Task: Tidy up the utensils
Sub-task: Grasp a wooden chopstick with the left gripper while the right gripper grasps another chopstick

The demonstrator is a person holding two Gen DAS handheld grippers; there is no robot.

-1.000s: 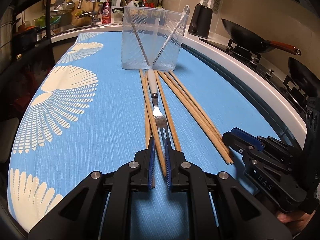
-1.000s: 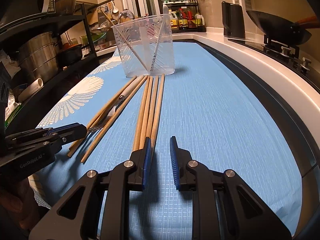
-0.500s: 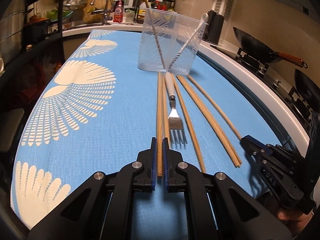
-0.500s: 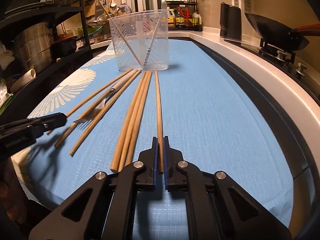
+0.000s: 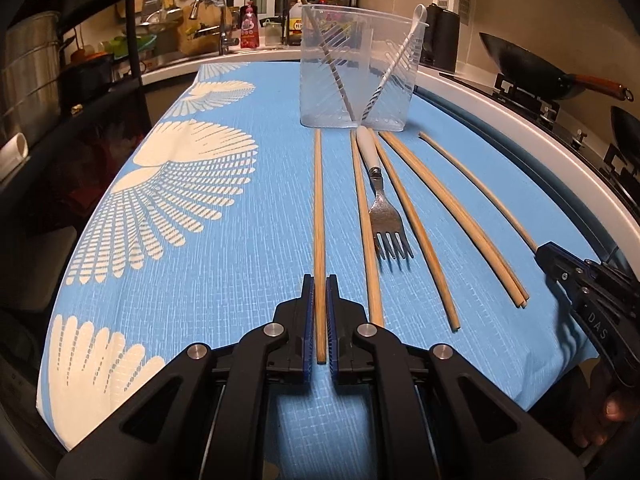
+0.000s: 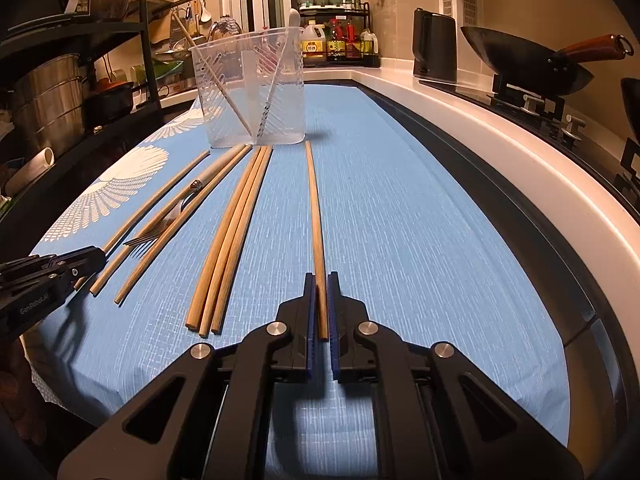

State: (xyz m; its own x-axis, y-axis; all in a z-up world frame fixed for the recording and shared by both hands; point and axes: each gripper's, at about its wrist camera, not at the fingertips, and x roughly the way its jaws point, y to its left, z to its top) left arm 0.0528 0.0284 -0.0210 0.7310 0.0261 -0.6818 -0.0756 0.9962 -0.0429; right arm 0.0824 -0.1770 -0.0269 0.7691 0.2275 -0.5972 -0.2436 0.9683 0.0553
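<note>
— What's lying about on the counter (image 5: 248, 264)?

— A blue cloth with white fans covers it. At the far end stands a clear plastic cup (image 5: 357, 68) with one chopstick and a white-handled utensil leaning inside. Before it, loose chopsticks lie fanned out, and a fork (image 5: 385, 216) with a pale handle lies among them, tines toward us.

— And the tools?

— The left tool (image 5: 319, 292) is pressed shut on a single chopstick (image 5: 319, 208), at its near end; that stick lies apart to the left of the others. The right tool (image 6: 321, 292) pinches another chopstick (image 6: 314, 208), off to the right of a bunch of three (image 6: 230, 236).

— Anything in the way?

— The fork and its two neighbouring sticks sit right in front of the cup, their far ends touching or nearly touching its base.

— Do the views differ?

— The left view shows the fork's tines plainly; the right view half hides them behind a stick, but shows a kettle (image 6: 435, 50) and wok (image 6: 528, 62) along the stove side.
</note>
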